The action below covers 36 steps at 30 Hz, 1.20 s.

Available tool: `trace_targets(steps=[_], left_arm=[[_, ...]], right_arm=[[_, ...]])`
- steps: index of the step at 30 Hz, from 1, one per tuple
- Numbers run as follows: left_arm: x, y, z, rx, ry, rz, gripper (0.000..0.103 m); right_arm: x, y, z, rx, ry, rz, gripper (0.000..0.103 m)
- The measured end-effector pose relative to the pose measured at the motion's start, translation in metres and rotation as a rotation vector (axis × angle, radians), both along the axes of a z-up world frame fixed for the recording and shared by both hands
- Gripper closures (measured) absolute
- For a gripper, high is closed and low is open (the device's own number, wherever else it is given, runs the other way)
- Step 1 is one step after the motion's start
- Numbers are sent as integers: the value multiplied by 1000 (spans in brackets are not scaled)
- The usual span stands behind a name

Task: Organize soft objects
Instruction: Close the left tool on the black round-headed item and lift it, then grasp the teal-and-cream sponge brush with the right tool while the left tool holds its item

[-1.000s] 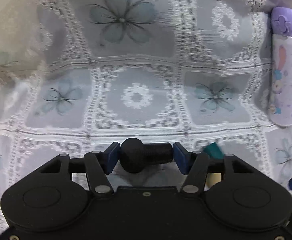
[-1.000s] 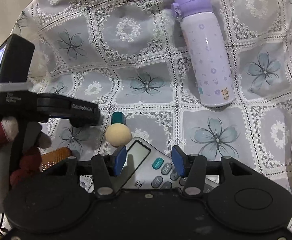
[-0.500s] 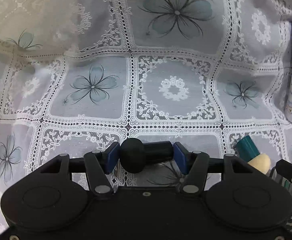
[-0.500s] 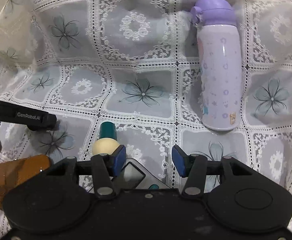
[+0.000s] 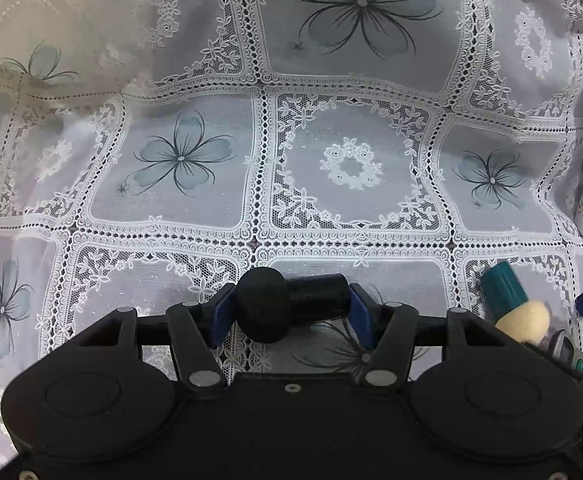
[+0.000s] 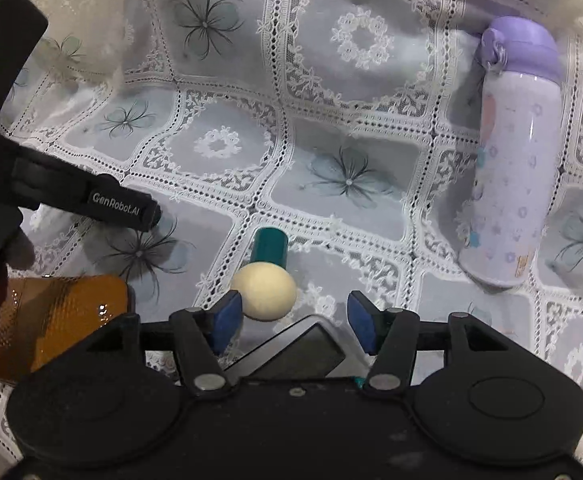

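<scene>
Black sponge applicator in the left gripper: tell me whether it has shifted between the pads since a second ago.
No. The black sponge applicator sits unchanged between the left gripper pads.

Black sponge applicator [image 5: 291,306]: round foam head on a short black handle, held crosswise between the blue pads, head toward the left pad, above the lace cloth [image 5: 347,128].

Cream sponge applicator [image 6: 265,276]: egg-shaped cream foam head on a teal cylindrical handle, lay on its side on the cloth, handle pointing away, head toward the near edge, well apart from the cloth's edges.
</scene>
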<state>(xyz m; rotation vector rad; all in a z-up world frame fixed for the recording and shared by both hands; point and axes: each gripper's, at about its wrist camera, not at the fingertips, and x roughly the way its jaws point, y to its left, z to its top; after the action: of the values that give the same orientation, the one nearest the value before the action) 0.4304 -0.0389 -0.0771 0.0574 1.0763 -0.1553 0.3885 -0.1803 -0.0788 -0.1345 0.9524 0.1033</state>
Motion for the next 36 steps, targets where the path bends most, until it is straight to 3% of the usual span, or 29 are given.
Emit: trace_targets(steps=[14,21,27,36], left_arm=[[4,1,-4,-4,17,-48,47],[5,-2,-5,13,19,-71,47],[6,-3,-5,17,22,-75,47],[6,-2,-4,16,23,-72,47]], right_arm=[[14,-33,8,-84,-43,-152,47],[17,-47,7,-48,-33,-239,47],[8,-34,13,3,-43,-181,47],[16,-10,-7,-62,4,-121,47]])
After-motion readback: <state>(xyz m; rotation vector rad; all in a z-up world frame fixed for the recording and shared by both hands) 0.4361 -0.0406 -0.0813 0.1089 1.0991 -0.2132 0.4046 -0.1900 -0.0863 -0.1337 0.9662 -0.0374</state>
